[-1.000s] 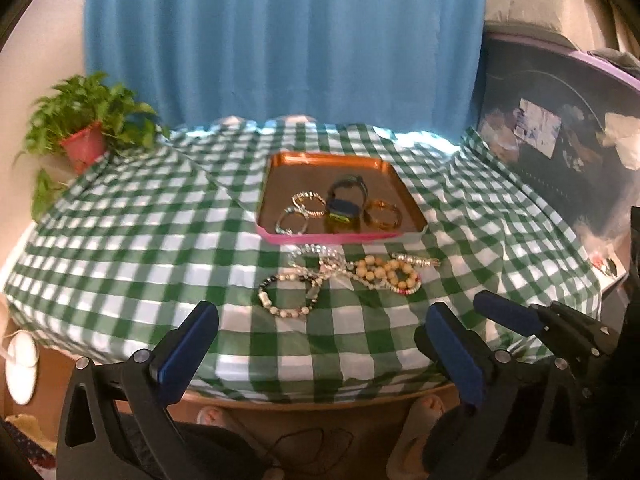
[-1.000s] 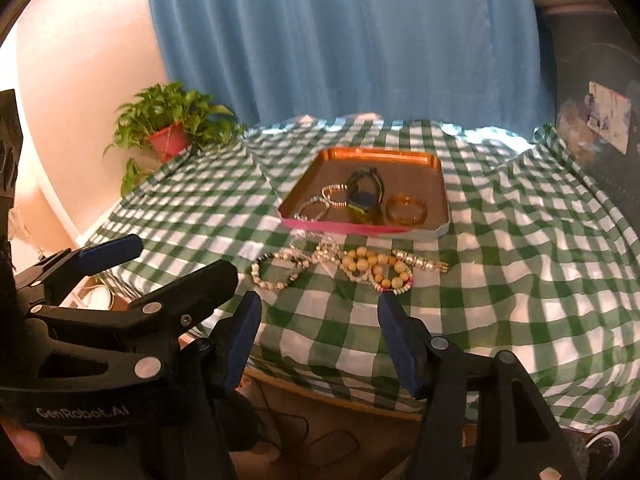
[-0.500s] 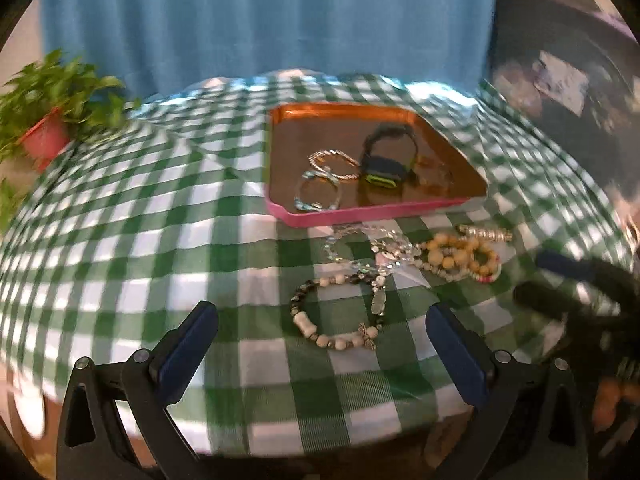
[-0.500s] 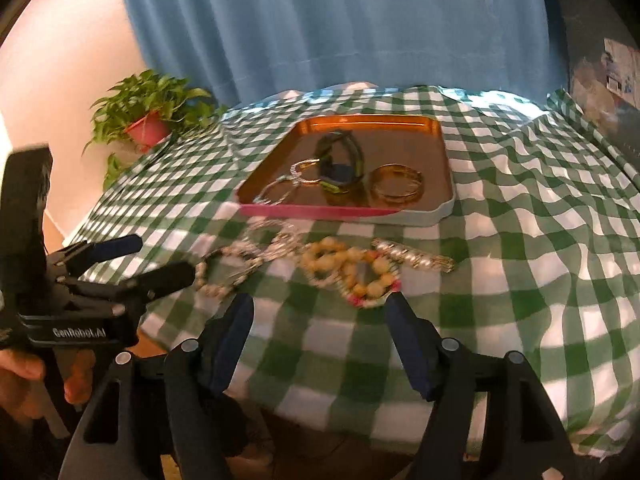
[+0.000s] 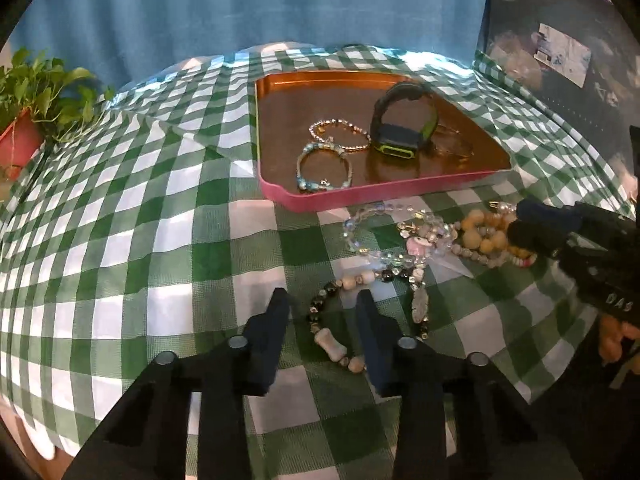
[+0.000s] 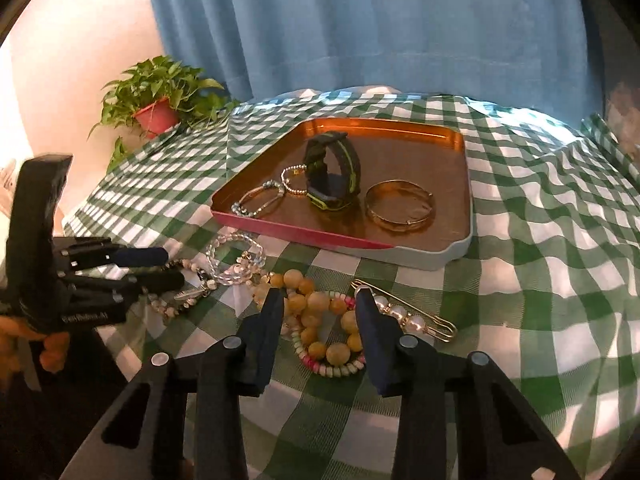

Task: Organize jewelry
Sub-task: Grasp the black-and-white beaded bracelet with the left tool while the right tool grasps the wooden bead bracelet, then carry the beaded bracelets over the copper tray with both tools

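An orange tray (image 5: pixel 280 192) (image 6: pixel 424 260) on the green checked cloth holds a black-green band (image 5: pixel 400 128) (image 6: pixel 332 176), a gold bangle (image 6: pixel 400 208) and two thin bracelets (image 5: pixel 324 168). Loose jewelry lies in front of it. My left gripper (image 5: pixel 322 312) is open, low over the cloth, its fingers on either side of a dark-and-white bead bracelet (image 5: pixel 332 344). My right gripper (image 6: pixel 318 312) is open, its fingers straddling a yellow bead bracelet (image 6: pixel 316 320) and a pink-green one (image 6: pixel 336 368). A clear crystal bracelet (image 5: pixel 372 240) (image 6: pixel 236 256) and a pearl pin (image 6: pixel 408 316) lie nearby.
A potted plant (image 5: pixel 24 128) (image 6: pixel 156 108) stands at the far left. A blue curtain (image 6: pixel 360 20) hangs behind the table. A dark box (image 5: pixel 560 60) stands at the right. The table's front edge is just below both grippers.
Both grippers moved forward and down to the loose jewelry and narrowed their fingers. The left now straddles the dark bead bracelet, the right the yellow bead bracelet.
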Motion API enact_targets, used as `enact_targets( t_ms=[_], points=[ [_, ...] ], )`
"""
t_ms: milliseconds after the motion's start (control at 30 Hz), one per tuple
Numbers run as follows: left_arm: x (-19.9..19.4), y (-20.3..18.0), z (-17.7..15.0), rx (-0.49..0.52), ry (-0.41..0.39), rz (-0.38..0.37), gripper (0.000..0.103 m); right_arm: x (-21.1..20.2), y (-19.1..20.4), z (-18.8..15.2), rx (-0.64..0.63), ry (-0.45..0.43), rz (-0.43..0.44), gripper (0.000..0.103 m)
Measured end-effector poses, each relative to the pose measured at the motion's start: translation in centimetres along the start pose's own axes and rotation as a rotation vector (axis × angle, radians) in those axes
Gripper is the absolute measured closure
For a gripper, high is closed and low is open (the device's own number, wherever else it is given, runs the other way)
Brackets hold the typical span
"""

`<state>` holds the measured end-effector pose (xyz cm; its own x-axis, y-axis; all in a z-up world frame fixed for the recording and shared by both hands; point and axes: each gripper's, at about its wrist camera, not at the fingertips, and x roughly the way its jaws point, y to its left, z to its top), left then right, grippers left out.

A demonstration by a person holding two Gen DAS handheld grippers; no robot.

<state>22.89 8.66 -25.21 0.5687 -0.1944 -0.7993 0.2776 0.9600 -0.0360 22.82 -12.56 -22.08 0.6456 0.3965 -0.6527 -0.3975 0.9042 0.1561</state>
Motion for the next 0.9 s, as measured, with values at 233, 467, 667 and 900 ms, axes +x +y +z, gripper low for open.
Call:
enact_targets(
  t_ms=[233, 467, 667, 900],
  points=[
    [0.0, 0.3, -0.1, -0.026, -0.022, -0.008, 0.088, 1.4, 0.5, -0.1, -0.099, 0.013, -0.047, 0.082],
    [-0.6, 1.7, -0.3, -0.121, 0.002, -0.118, 0.095, -0.2, 0.4, 0.0, -0.084, -0.034, -0.025, 0.092],
    [-2.8, 1.6, 0.4, -0.142, -0.053, -0.090, 0.095, -1.9, 0.4, 0.7, -0.038, -0.097, -0.013, 0.092],
    [-6.0, 1.4, 0.9, -0.239, -0.093, -0.194, 0.095, -3.7, 1.0, 0.6, -0.011, -0.115, -0.089, 0.092]
  ],
)
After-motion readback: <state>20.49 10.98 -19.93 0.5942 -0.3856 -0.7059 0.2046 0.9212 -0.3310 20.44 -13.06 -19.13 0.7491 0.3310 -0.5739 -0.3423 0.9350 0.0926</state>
